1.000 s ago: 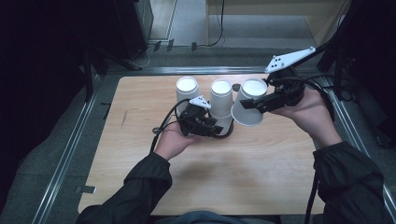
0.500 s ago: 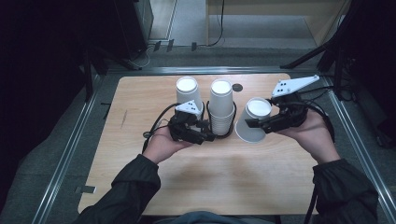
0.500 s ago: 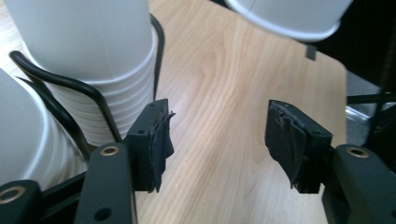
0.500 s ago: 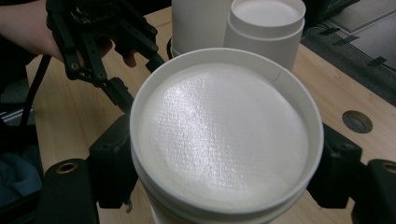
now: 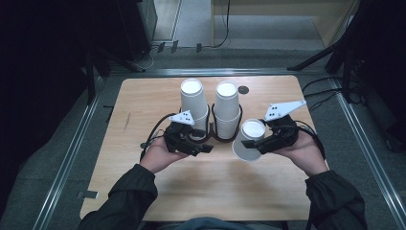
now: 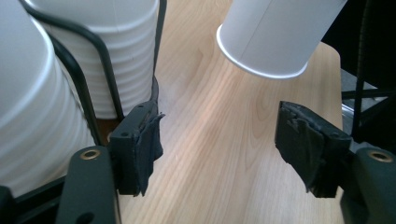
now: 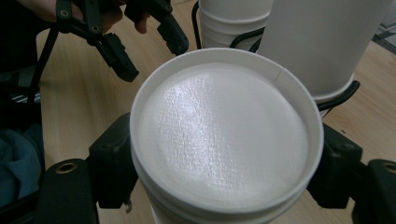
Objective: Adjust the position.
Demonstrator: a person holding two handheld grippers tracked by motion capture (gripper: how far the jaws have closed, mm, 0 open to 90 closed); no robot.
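A person's right gripper pinches a single white paper cup upside down, tilted, just above the wooden table, its jaws pressed on the cup's sides. Beside it stand 2 stacks of inverted cups in a black wire holder. The left gripper, near the holder's front, has just been opening; its jaws stand spread with nothing between them.

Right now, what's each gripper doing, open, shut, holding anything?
Left gripper: open, jaws have just been opening, nothing between them, beside the black wire holder.
Right gripper: shut on an upside-down white paper cup.
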